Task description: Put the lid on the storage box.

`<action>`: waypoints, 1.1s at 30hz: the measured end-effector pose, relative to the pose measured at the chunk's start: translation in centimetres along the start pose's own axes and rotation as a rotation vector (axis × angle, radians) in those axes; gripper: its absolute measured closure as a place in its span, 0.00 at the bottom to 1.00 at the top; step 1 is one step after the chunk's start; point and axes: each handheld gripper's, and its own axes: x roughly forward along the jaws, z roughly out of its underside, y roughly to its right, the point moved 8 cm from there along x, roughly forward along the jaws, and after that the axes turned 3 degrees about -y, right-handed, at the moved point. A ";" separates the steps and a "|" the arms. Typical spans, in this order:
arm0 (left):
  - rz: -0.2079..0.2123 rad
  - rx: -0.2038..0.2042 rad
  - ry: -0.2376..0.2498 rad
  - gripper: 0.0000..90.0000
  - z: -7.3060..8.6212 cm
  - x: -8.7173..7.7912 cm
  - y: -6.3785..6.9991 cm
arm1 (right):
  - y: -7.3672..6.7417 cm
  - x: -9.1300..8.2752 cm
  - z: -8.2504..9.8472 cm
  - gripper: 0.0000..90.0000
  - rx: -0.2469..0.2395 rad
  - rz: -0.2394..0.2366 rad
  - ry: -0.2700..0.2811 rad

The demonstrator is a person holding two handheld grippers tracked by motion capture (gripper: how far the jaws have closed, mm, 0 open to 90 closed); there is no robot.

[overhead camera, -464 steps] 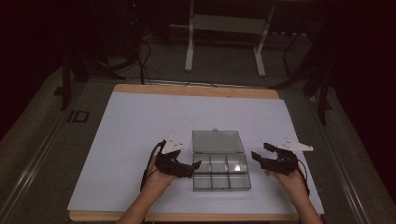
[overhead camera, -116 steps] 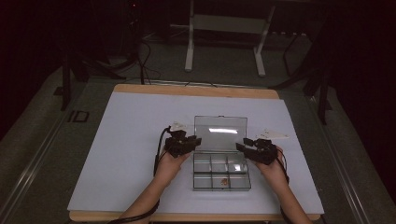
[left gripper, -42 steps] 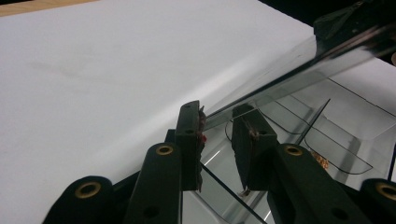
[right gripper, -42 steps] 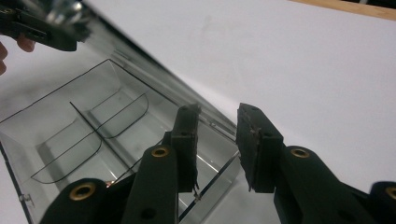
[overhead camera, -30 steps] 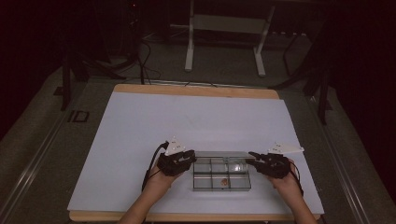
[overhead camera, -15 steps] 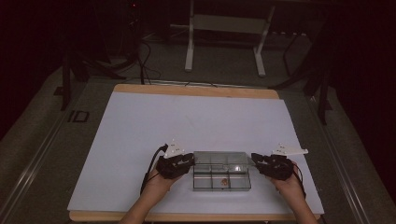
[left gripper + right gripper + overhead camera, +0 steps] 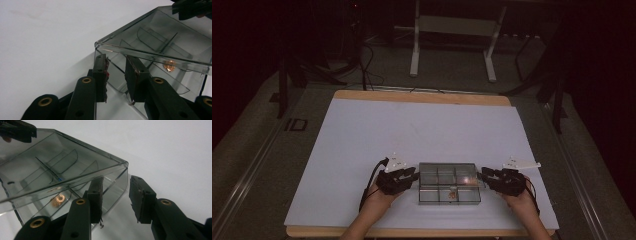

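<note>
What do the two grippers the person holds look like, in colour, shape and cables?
Both the left gripper and the right gripper are black, with two flat rectangular jaws on arms joined by brass-coloured rivets. Each carries a grey three-cornered plate on top and trails a black cable. The forearms are bare.

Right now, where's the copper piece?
In the box, front middle compartment: the copper piece sits between the left gripper and right gripper.

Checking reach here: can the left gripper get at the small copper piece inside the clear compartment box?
Probably not: the box's clear lid lies shut over the copper piece, and the left gripper sits at the box's end wall.
</note>
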 end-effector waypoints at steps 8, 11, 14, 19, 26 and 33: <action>-0.003 0.002 -0.013 0.79 0.4 0.2 -0.1 | 0.0 0.1 0.5 0.70 -0.004 0.005 -0.016; -0.002 -0.008 -0.015 0.79 0.7 0.3 -0.3 | 0.1 0.1 0.6 0.71 -0.009 0.017 -0.022; -0.005 -0.017 -0.005 0.78 0.9 0.4 -0.8 | 0.5 0.1 0.8 0.70 -0.007 0.027 -0.022; -0.011 -0.032 -0.005 0.73 1.5 0.6 -1.5 | 1.1 0.0 1.1 0.64 -0.001 0.054 -0.024; 0.033 -0.106 0.002 0.51 1.4 0.4 -2.0 | 2.0 -0.2 1.1 0.48 0.001 0.090 -0.017; 0.050 -0.101 0.015 0.27 1.3 0.1 -2.1 | 2.7 -0.5 1.2 0.33 -0.002 0.139 -0.014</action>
